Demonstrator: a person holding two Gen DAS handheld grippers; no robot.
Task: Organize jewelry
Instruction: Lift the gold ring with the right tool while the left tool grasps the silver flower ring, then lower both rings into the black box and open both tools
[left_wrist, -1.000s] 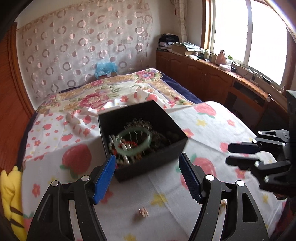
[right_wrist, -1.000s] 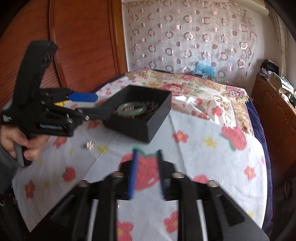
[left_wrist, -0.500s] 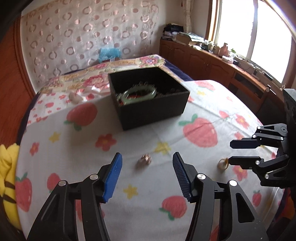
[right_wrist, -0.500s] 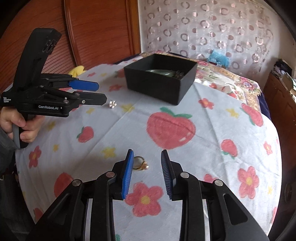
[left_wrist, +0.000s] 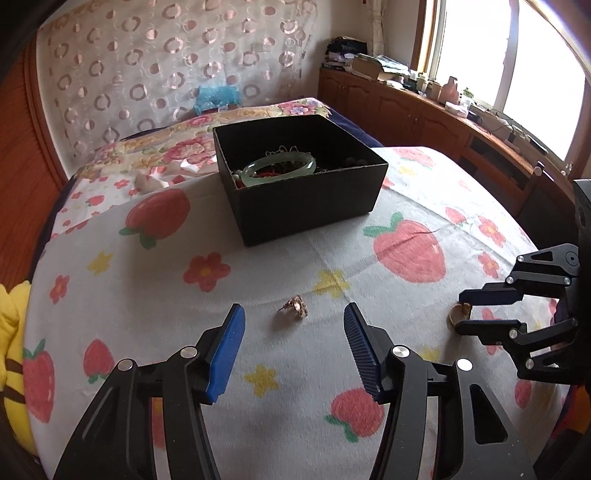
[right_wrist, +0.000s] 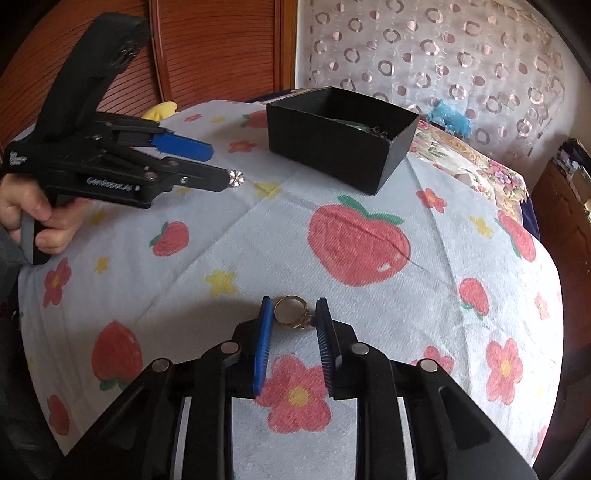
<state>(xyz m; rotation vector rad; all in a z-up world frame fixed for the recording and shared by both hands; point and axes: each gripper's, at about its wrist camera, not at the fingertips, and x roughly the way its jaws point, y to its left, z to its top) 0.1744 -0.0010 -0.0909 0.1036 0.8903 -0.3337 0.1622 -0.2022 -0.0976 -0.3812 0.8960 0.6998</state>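
A black box (left_wrist: 306, 199) (right_wrist: 332, 147) stands at the far side of the strawberry tablecloth, holding a green bangle (left_wrist: 279, 168) and other jewelry. A small flower-shaped ring (left_wrist: 293, 306) (right_wrist: 236, 178) lies on the cloth between the tips of my left gripper (left_wrist: 293, 314) (right_wrist: 219, 166), which is open and not touching it. A gold ring (right_wrist: 290, 312) (left_wrist: 458, 314) lies between the blue pads of my right gripper (right_wrist: 293, 302) (left_wrist: 461, 310). Those jaws are closing on it, with the pads very near the ring but no visible squeeze.
A person's hand (right_wrist: 37, 214) holds the left gripper's handle. A yellow soft toy (left_wrist: 11, 332) sits off the table's left edge. Behind the table are a bed with a floral quilt (left_wrist: 166, 147) and wooden cabinets (left_wrist: 424, 118) under the window.
Both grippers came down toward the cloth, away from the box. The left jaws narrowed around the flower ring, and the right jaws narrowed around the gold ring.
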